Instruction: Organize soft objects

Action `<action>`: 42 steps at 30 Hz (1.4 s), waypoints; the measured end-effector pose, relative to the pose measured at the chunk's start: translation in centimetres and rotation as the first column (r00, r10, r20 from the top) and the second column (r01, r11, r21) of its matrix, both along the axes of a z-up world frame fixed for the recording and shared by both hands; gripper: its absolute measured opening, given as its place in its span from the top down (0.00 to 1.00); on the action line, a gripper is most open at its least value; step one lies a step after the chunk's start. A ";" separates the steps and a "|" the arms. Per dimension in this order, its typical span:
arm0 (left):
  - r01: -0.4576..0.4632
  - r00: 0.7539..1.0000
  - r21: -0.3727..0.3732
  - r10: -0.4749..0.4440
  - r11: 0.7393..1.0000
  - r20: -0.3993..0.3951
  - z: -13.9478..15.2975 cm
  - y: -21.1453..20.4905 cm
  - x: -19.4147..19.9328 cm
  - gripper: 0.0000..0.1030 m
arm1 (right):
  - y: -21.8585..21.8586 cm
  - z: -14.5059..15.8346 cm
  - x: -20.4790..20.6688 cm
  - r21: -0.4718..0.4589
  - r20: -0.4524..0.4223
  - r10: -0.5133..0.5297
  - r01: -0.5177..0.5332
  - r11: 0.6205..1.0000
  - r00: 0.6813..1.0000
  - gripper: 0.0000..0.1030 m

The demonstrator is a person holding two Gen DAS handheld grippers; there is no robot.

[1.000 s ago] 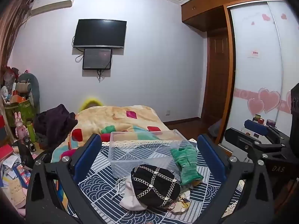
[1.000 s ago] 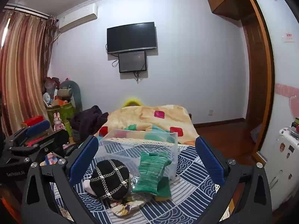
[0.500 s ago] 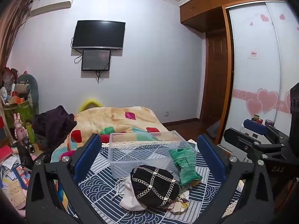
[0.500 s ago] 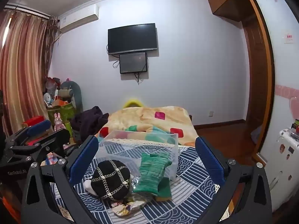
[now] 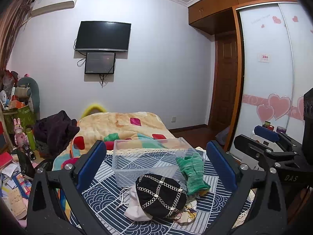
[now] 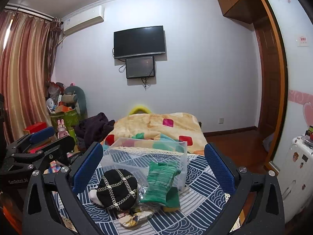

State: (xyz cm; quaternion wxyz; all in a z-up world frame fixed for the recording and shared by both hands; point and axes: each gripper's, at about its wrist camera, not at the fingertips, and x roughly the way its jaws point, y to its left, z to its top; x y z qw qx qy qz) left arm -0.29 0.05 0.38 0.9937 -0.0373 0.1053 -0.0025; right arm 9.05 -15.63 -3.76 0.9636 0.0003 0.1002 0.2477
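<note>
A black hat with a silver chain pattern (image 5: 160, 195) lies on the blue patterned cloth (image 5: 101, 197), over a white fabric pouch (image 5: 135, 207). A green glove (image 5: 192, 171) leans against a clear plastic bin (image 5: 148, 156) behind them. A floral cloth (image 5: 188, 211) lies under the pile. My left gripper (image 5: 156, 168) is open and empty, above and short of the pile. My right gripper (image 6: 154, 168) is open and empty too, over the hat (image 6: 117, 189), the glove (image 6: 160, 182) and the bin (image 6: 144, 154).
A bed with an orange patchwork blanket (image 5: 121, 125) lies behind the bin. Dark clothes (image 5: 56, 129) and cluttered toys and boxes (image 5: 17, 117) stand at the left. A wardrobe with heart stickers (image 5: 273, 98) and a white suitcase (image 6: 295, 176) are at the right.
Both views have shifted only slightly; the grippers stay open and the pile has not moved.
</note>
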 end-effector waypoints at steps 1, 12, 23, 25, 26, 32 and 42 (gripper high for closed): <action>-0.001 1.000 0.000 0.001 1.000 0.000 -0.1 0.0 0.0 0.00 | 0.0 0.0 0.0 0.000 0.000 0.000 0.000 1.000 1.000 0.00; -0.006 1.000 -0.004 0.006 1.000 0.001 -0.1 0.1 0.1 0.00 | 0.1 0.0 -0.1 0.002 0.006 0.005 -0.005 1.000 1.000 0.00; -0.004 1.000 -0.005 0.004 1.000 0.003 -0.1 0.1 0.0 0.00 | 0.1 0.1 -0.2 0.005 0.009 0.004 -0.004 1.000 1.000 0.00; -0.003 1.000 -0.006 0.003 1.000 0.002 0.0 0.1 0.0 0.00 | 0.1 0.1 -0.2 0.006 0.010 0.004 -0.004 1.000 1.000 0.00; -0.003 1.000 -0.006 0.003 1.000 0.002 0.0 0.1 0.0 0.00 | 0.1 0.1 -0.2 0.007 0.010 0.005 -0.005 1.000 1.000 0.00; -0.005 1.000 -0.007 0.005 1.000 0.004 0.0 0.1 0.0 0.00 | 0.0 0.1 -0.2 0.008 0.011 0.007 -0.007 1.000 1.000 0.00; -0.002 1.000 -0.009 0.002 1.000 0.008 0.0 0.1 -0.2 0.00 | 0.0 0.0 -0.2 0.008 0.012 0.007 -0.008 1.000 1.000 0.00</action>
